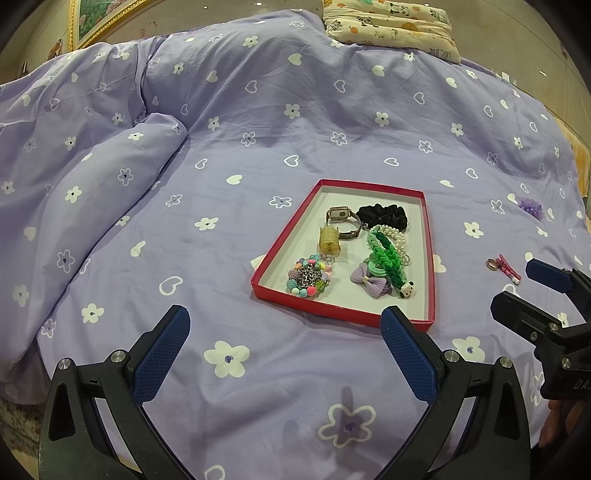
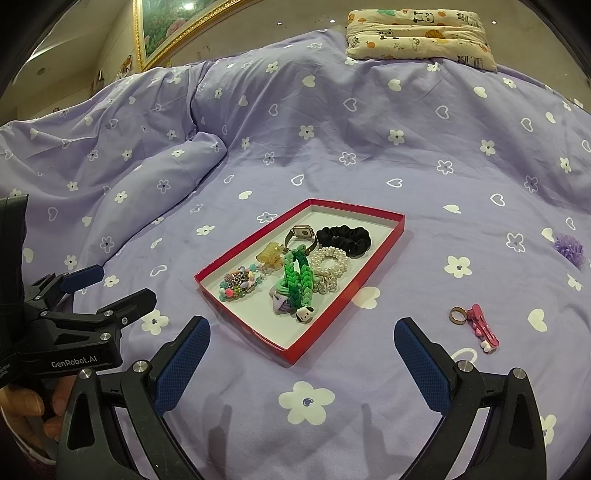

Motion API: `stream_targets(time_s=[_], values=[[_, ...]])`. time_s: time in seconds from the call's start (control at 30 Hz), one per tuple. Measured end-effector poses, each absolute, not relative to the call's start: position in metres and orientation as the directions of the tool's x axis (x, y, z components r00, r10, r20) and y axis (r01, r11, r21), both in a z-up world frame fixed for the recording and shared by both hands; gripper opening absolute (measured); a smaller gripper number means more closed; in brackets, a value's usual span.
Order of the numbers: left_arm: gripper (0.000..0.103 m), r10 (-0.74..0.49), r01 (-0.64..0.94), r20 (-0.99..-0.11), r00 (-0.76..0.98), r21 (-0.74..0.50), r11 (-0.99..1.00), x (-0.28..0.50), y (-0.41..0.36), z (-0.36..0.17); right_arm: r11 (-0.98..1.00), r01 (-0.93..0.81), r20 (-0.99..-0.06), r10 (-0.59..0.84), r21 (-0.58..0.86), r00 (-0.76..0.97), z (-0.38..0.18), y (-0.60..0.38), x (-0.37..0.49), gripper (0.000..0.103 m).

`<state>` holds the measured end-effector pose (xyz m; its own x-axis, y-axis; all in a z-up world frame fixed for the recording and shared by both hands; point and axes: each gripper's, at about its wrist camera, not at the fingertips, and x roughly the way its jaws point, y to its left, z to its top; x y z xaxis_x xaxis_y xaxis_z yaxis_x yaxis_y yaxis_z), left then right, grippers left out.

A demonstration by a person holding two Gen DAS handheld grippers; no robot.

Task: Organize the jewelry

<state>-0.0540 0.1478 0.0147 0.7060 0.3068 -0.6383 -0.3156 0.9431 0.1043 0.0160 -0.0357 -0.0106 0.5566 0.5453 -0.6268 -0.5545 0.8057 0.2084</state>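
Note:
A red tray (image 1: 428, 258) (image 2: 317, 339) lies on the purple bedspread. It holds a watch (image 1: 341, 218), a black scrunchie (image 1: 384, 214), a pearl bracelet (image 2: 328, 260), a green braided band (image 1: 388, 258), a yellow claw clip (image 1: 328, 242), a beaded bracelet (image 1: 308, 277) and a purple bow (image 1: 371, 282). A ring (image 2: 457, 315) and a pink hair clip (image 2: 482, 326) lie on the bed right of the tray. A purple flower piece (image 2: 569, 249) lies farther right. My left gripper (image 1: 284, 354) is open and empty, in front of the tray. My right gripper (image 2: 301, 362) is open and empty, near the tray's front corner.
A rolled fold of the duvet (image 1: 110, 192) rises on the left. A patterned pillow (image 1: 391, 26) lies at the far end of the bed. A gold picture frame (image 2: 166, 33) hangs on the back wall. The right gripper shows at the right edge of the left wrist view (image 1: 546, 295).

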Motion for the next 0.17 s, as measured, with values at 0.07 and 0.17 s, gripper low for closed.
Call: stream_targets(time_s=[0.07, 0.17], values=[[0.103, 0.308, -0.316, -0.638, 0.706, 0.105, 0.943, -0.054, 0.1482, 0.0147, 0.805, -0.555, -0.626, 0.547, 0.21, 0.556, -0.0107, -0.0358, 0.0162, 0.101], [0.103, 0.305, -0.315, -0.641, 0.705, 0.103, 0.944, -0.0532, 0.1473, 0.0144, 0.806, -0.554, -0.627, 0.545, 0.209, 0.556, -0.0112, -0.0356, 0.0159, 0.101]])
